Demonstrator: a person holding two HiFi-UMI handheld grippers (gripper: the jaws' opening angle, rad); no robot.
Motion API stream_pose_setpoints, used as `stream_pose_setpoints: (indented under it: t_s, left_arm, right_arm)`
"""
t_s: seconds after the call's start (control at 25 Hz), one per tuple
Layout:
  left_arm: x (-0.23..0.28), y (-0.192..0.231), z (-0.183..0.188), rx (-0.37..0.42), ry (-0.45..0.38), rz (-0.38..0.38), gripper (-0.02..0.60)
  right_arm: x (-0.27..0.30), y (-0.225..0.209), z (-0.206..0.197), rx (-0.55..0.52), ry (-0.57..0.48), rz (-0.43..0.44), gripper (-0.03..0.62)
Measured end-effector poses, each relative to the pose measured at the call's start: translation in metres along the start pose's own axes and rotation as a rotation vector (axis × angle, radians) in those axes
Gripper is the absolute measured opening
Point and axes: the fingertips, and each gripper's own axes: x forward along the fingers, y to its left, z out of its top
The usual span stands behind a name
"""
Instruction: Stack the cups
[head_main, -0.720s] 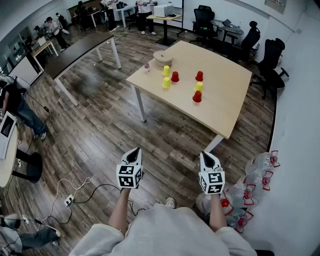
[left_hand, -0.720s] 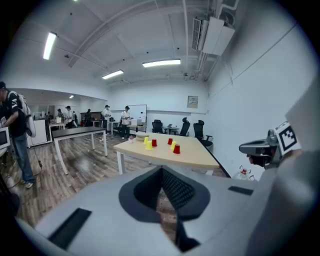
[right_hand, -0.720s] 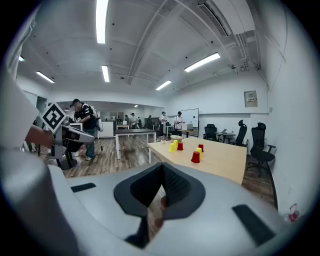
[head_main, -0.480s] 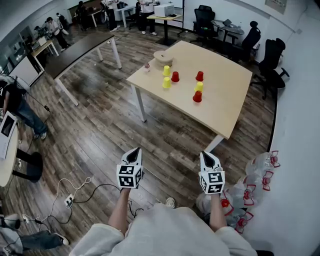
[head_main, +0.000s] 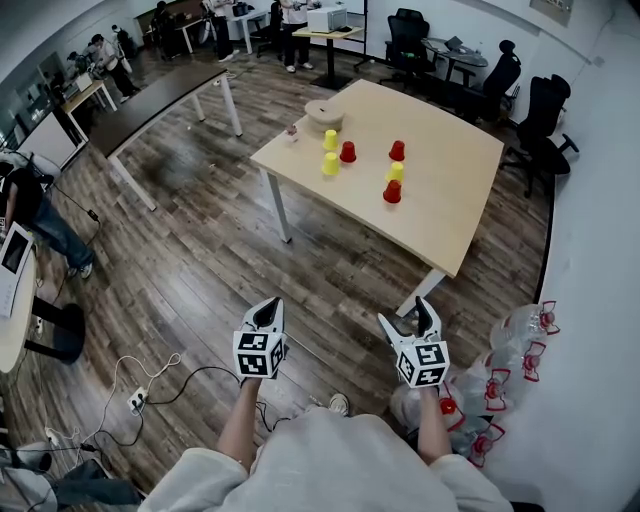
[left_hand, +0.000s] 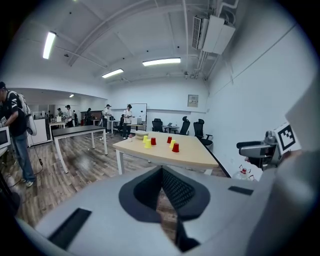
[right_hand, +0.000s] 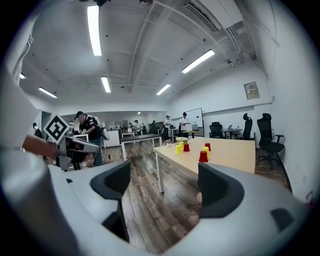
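Beyond the right hand-held gripper (head_main: 410, 318) stand cups (head_main: 347, 152).

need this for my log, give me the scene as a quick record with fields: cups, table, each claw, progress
cups: three yellow cups and three red cups, none stacked
table: light wooden table, far ahead of both claws
left claw: shut, nothing in it
right claw: open, nothing between the jaws
progress: not started, no cup touched
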Motion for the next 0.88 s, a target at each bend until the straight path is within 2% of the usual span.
stream_pose_setpoints:
  t_s: [0.32,0.48,0.88]
  left_arm:
    - [0.008,-0.012,-0.009,0.013,0.024,0.009,0.009]
    - [0.023,-0.014,-0.011,0.017,0.043,0.007,0.009]
    - [0.096,0.015,0.002,-0.002,0.067,-0.02,0.009]
  right_arm:
    - [-0.001,-0.001,-0.007,-0.058,0.019,0.036,0.41]
    - [0.009,-0.009,-0.007,-0.048,0.018,0.037,0.396]
    - [0.079,-0.038,-0.001,-0.044,0.04,0.021,0.376]
